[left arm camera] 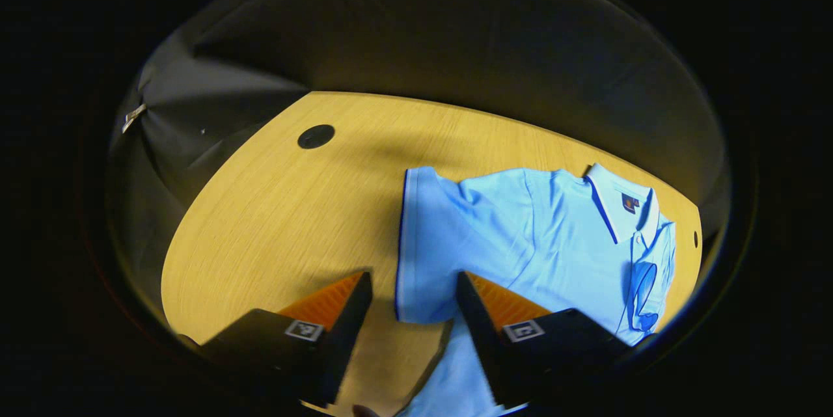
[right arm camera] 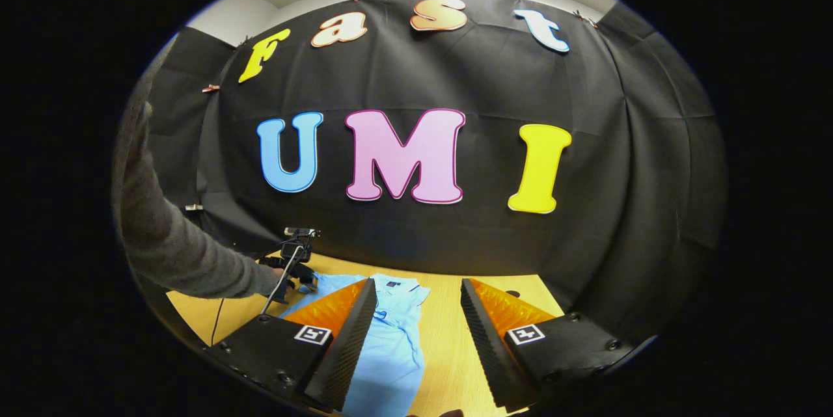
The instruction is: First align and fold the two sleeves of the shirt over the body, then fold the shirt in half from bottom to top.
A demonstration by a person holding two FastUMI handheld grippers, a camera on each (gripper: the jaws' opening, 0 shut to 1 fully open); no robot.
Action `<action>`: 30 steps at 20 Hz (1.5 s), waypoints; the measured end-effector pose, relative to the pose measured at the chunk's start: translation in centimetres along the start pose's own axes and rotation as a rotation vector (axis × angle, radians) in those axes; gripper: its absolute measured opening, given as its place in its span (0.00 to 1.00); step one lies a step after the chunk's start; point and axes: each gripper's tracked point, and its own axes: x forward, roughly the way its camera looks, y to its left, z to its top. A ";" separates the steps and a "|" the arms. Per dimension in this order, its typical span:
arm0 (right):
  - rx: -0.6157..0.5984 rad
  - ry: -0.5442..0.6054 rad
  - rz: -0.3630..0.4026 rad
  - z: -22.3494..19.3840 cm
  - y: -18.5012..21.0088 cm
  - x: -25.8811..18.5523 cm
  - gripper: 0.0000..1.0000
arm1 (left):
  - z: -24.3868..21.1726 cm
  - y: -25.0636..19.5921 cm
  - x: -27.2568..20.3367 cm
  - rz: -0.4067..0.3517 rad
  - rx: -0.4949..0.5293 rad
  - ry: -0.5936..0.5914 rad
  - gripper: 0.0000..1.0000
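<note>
Left tongs [left arm camera: 414, 296]: fingers apart, poised over the cuff edge of one sleeve [left arm camera: 426, 241], nothing clamped. Right tongs [right arm camera: 418, 313]: fingers apart, empty, raised above the bench [left arm camera: 286, 222]. Light blue polo shirt [left arm camera: 553, 241]: flat on the wooden bench, collar [left arm camera: 618, 199] toward the far edge, sleeve spread outward.

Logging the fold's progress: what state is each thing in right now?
Shirt: flat on the table, front up, not yet folded in half.
Sleeve: spread outward, not folded over the body.
Collar: lying flat, its placket closed.
Left gripper: open, poised over the sleeve's hem.
Right gripper: open, holding nothing.
Table: bare wood beside the shirt.
</note>
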 end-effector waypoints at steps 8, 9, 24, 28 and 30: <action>-0.003 0.009 -0.001 -0.3 -0.4 0.3 0.83 | -0.5 -2.0 -0.9 -0.076 0.001 0.020 0.06; -0.003 0.011 -0.001 -0.4 -0.4 0.3 0.83 | -0.1 -2.1 -1.2 -0.083 0.009 -0.004 0.06; 0.040 0.021 -0.006 -1.0 -0.7 0.2 0.82 | 1.0 -14.6 -9.3 -0.366 0.277 -0.209 0.06; 0.058 0.031 -0.024 -1.3 -1.4 -0.1 0.82 | -2.3 -19.2 -11.0 -0.422 0.406 -0.205 0.06; 0.054 0.034 -0.030 -1.5 -1.7 -0.3 0.83 | -4.0 -20.9 -11.2 -0.443 0.462 -0.197 0.01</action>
